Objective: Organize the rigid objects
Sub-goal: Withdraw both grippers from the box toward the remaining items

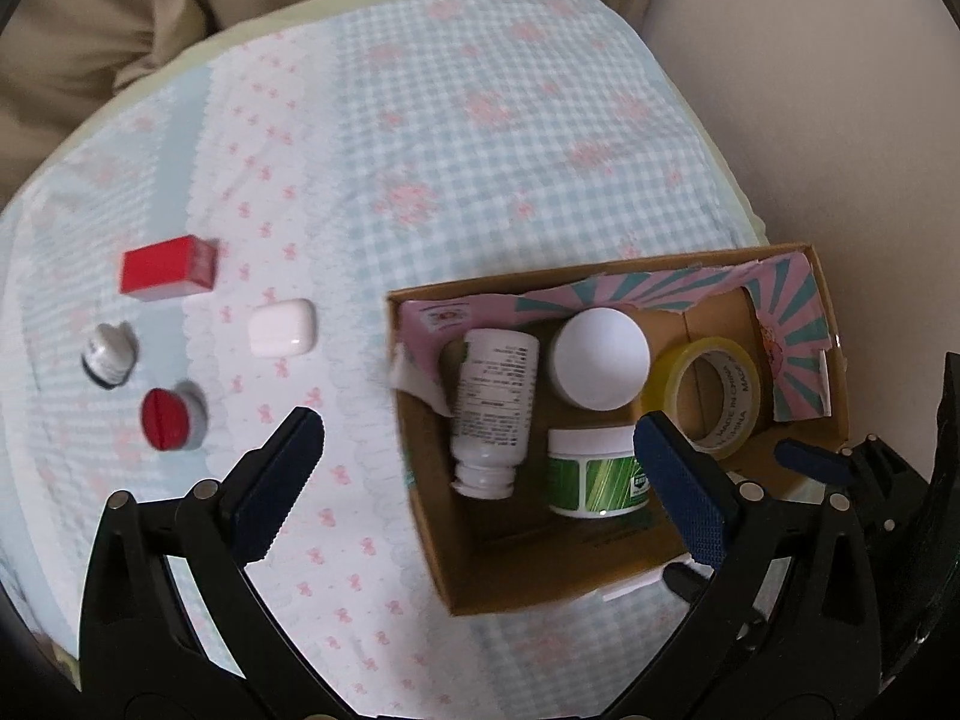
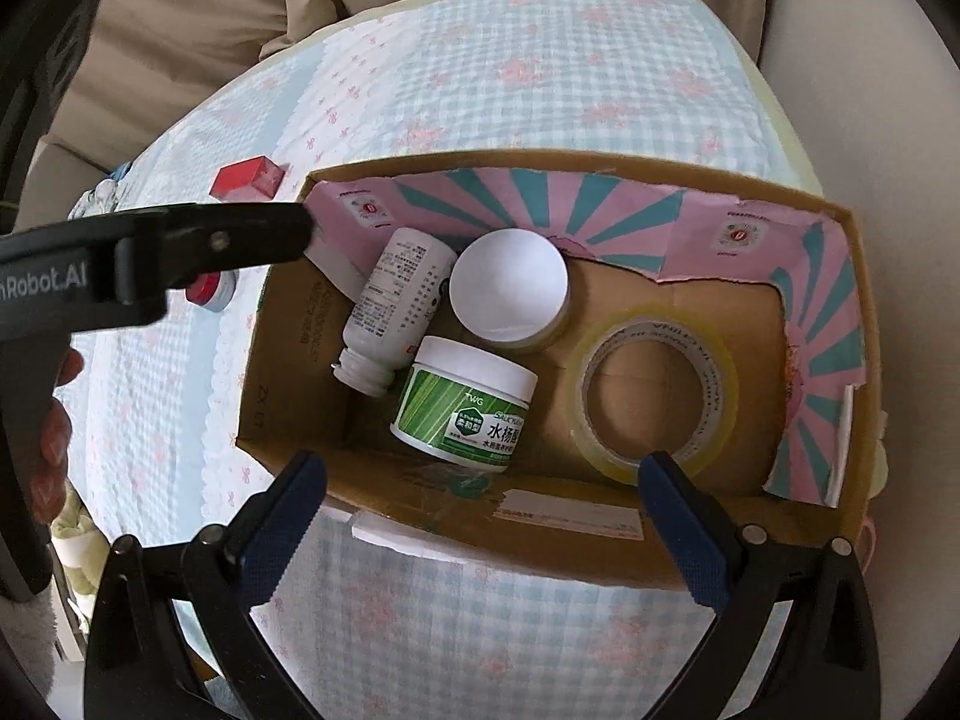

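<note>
An open cardboard box (image 1: 492, 576) (image 2: 288, 324) stands on the checked cloth. In it lie a white pill bottle (image 1: 492, 408) (image 2: 396, 300), a white-lidded round jar (image 1: 600, 357) (image 2: 509, 294), a green-labelled jar (image 1: 594, 474) (image 2: 468, 408) and a roll of clear tape (image 1: 708, 396) (image 2: 654, 390). Left of the box lie a red box (image 1: 165, 267) (image 2: 246, 178), a white earbud case (image 1: 282, 327), a small dark-based bottle (image 1: 108, 354) and a red-capped jar (image 1: 171, 420) (image 2: 210, 291). My left gripper (image 1: 480, 450) is open and empty over the box's left wall. My right gripper (image 2: 480, 492) is open and empty above the box's near wall.
The cloth covers a rounded table (image 1: 480, 120). Beige cushions (image 1: 90, 30) lie behind it and a pale seat (image 1: 840, 90) is at the right. The left gripper's finger (image 2: 198, 246) crosses the right wrist view at the left.
</note>
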